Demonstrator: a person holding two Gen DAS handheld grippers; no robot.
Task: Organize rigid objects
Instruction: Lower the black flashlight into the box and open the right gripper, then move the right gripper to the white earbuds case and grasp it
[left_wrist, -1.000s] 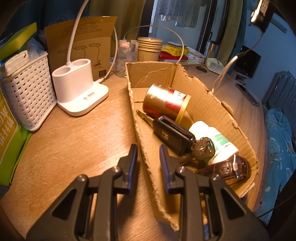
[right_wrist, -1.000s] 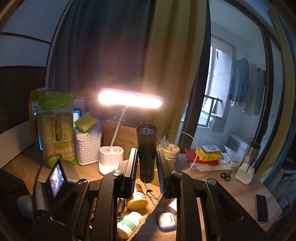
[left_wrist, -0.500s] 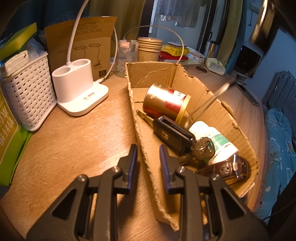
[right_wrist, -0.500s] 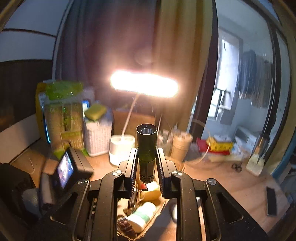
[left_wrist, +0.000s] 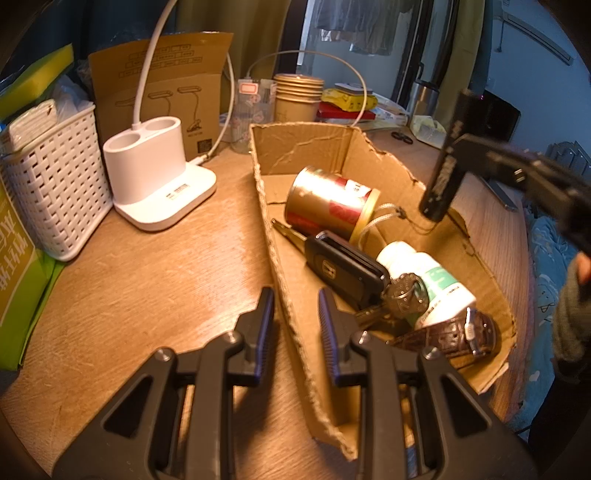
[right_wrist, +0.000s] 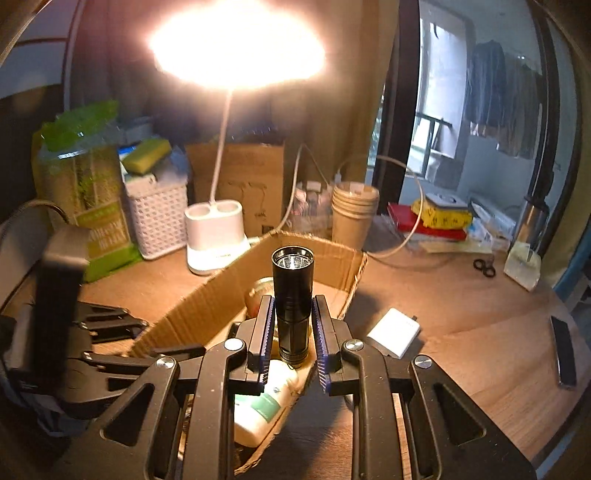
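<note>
Overhead, your right gripper (right_wrist: 293, 325) held the torch (right_wrist: 292, 295) clamped between its jaws, lens end forward, above the open box (left_wrist: 369, 147). From the left wrist view the torch (left_wrist: 445, 173) hung tilted over the box's far right wall, its cord (left_wrist: 384, 218) trailing down toward the can (left_wrist: 330, 205). Your left gripper (left_wrist: 295, 325) sat narrow, gripping the box's near left wall, the torn cardboard edge running up between its fingers.

Inside the box the can lay on its side at the far end. Just in front of it the key fob (left_wrist: 343, 266) lay with its blade pointing toward the left wall, touching the white bottle (left_wrist: 428, 273). The brown strap (left_wrist: 454, 332) curled in the near right corner beside the bottle. These crowded the floor under the torch.

Around the box, you had the lamp base (left_wrist: 155, 177) to the left on the desk (left_wrist: 147, 295), the white basket (left_wrist: 55, 184) beside it, and a stack of paper cups (left_wrist: 297, 96) behind the box's back wall. In the right wrist view a white charger (right_wrist: 393, 332) lay on the desk just beside the box's right wall, scissors (right_wrist: 484, 266) well off, and the lamp head (right_wrist: 236, 44) glared above
</note>
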